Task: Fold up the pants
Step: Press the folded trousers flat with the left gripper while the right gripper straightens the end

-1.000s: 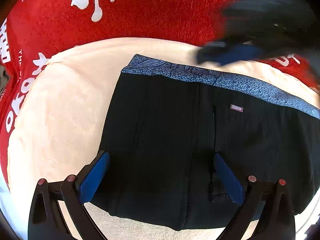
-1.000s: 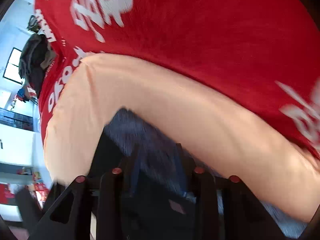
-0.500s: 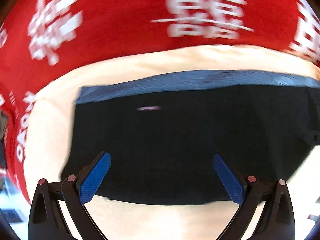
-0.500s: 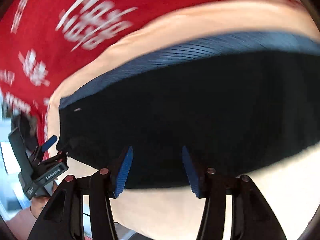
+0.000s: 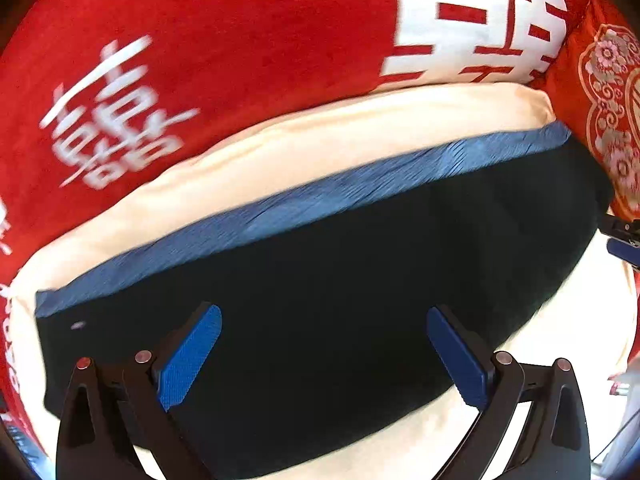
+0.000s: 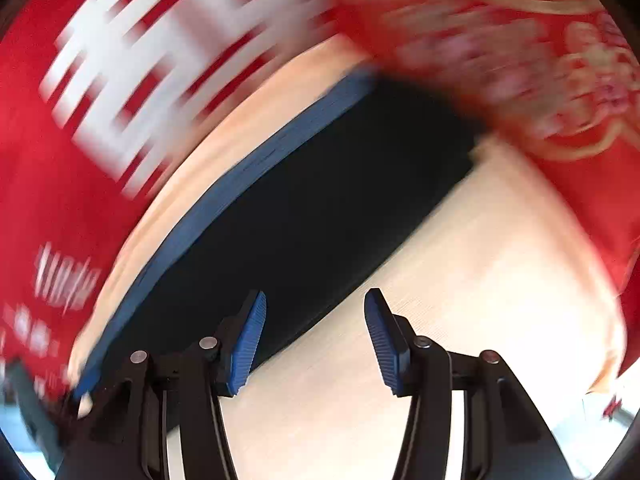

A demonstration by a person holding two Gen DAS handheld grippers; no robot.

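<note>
Black pants (image 5: pixel 340 292) with a blue patterned waistband (image 5: pixel 304 204) lie flat and folded on a cream cloth (image 5: pixel 328 136). My left gripper (image 5: pixel 324 352) is open above the pants' near half and holds nothing. In the right wrist view the pants (image 6: pixel 320 208) run diagonally and the image is blurred. My right gripper (image 6: pixel 314 340) is open and empty, with its left finger over the pants' near edge and its right finger over the cream cloth (image 6: pixel 480 280). The right gripper's tip also shows at the left wrist view's right edge (image 5: pixel 624 240).
A red blanket with white characters (image 5: pixel 200 60) lies beyond the cream cloth. A red cloth with a gold and pink floral pattern (image 5: pixel 608 120) lies at the right, touching the pants' far right corner.
Both cameras have swung to the right across the pants. The right gripper, shut a second ago at the waistband, has opened and pulled back to the near edge.
</note>
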